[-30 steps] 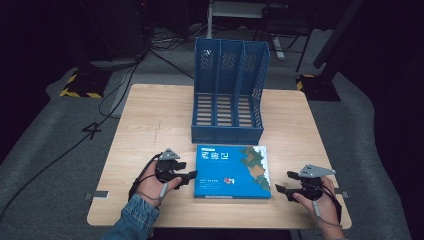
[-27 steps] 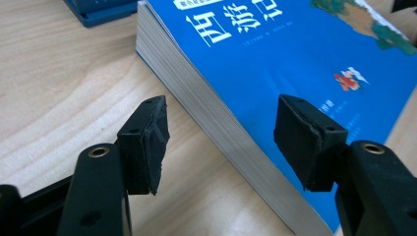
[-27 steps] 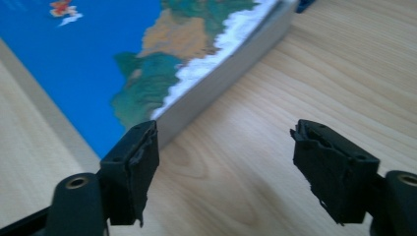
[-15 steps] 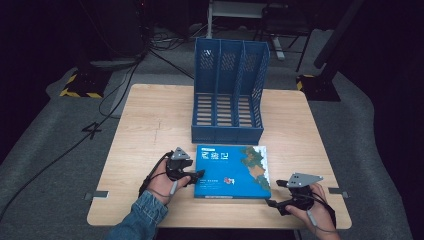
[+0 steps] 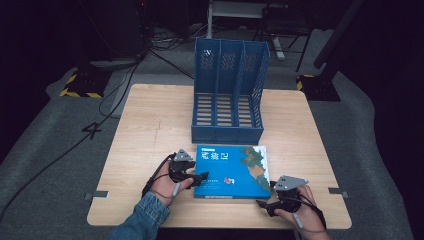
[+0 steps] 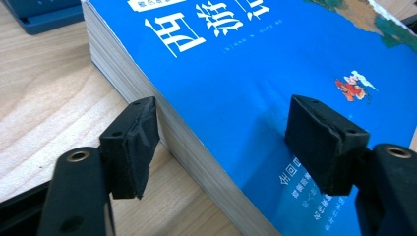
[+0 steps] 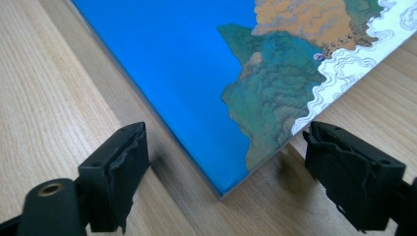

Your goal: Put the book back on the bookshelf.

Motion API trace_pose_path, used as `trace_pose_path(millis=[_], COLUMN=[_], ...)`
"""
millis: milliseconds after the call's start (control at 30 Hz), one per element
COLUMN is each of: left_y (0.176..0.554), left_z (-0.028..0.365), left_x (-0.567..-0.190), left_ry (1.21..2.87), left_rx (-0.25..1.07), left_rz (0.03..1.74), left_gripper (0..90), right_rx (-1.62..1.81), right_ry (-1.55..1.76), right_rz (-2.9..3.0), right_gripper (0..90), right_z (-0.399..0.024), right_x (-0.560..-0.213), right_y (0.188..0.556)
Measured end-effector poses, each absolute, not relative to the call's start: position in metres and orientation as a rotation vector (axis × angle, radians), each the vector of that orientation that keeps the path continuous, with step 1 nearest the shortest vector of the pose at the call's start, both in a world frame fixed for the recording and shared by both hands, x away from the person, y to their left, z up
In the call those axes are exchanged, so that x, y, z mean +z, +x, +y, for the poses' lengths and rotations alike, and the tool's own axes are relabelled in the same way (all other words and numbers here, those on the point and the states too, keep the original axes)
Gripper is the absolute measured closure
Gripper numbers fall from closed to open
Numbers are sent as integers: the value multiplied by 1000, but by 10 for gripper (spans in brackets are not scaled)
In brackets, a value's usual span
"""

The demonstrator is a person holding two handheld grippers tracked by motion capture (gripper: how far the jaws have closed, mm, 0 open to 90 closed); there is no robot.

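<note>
My right gripper (image 5: 264, 204) spread apart, straddling the near right corner of the blue book (image 5: 232, 170), my left gripper (image 5: 201, 177) just widened, one pad beside the book's left edge, one over its cover, book flat on the tabletop (image 5: 150, 125), blue file rack (image 5: 227, 95) just behind.

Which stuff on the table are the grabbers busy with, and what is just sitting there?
In use:
- blue book, lying flat
- left gripper, open at the book's left edge
- right gripper, open at its near right corner

Just sitting there:
- blue file rack, behind the book, apart from both grippers
- wooden table
</note>
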State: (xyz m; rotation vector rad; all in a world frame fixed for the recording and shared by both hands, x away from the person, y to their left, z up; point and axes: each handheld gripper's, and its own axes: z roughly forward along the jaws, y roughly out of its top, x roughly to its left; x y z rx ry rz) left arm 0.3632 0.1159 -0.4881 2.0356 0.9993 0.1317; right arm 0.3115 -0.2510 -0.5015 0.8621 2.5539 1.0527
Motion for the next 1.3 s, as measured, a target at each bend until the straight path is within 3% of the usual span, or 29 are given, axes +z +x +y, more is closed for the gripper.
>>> trace_pose_path(millis=[100,233,400,500,533,667,833,867,1000,1067,1200,1300], left_y=[362,358,352,351,351,352,353,354,357,357,360,363], left_z=[116,117,115,113,116,120,121,119,115,110,107,106], left_x=[-486,-478,-467,-469,-471,-470,-469,-468,-470,-472,-473,-482], left_ry=[2041,2012,1936,1975,2041,2048,2077,2109,2129,2137,2053,2031], left_rx=[169,198,139,131,126,64,63,100,130,208,252,206], left_rz=[985,932,873,871,884,915,870,806,822,818,790,832], left_gripper=[328,458,533,556,603,683,683,632,568,532,512,508], right_rx=[1052,1050,1056,1060,1061,1065,1066,1067,1066,1076,1085,1087], right_ry=[864,871,871,870,871,871,874,877,880,881,882,886], right_rz=[2548,2546,2542,2540,2539,2536,2533,2530,2526,2515,2507,2500], right_gripper=[173,174,174,174,174,174,173,173,171,168,167,166], right_z=[-251,-250,-250,-250,-250,-251,-251,-250,-250,-250,-251,-250], right_x=[-502,-501,-502,-502,-502,-503,-503,-503,-503,-504,-505,-505], right_y=[312,312,312,312,312,312,312,312,311,311,310,310])
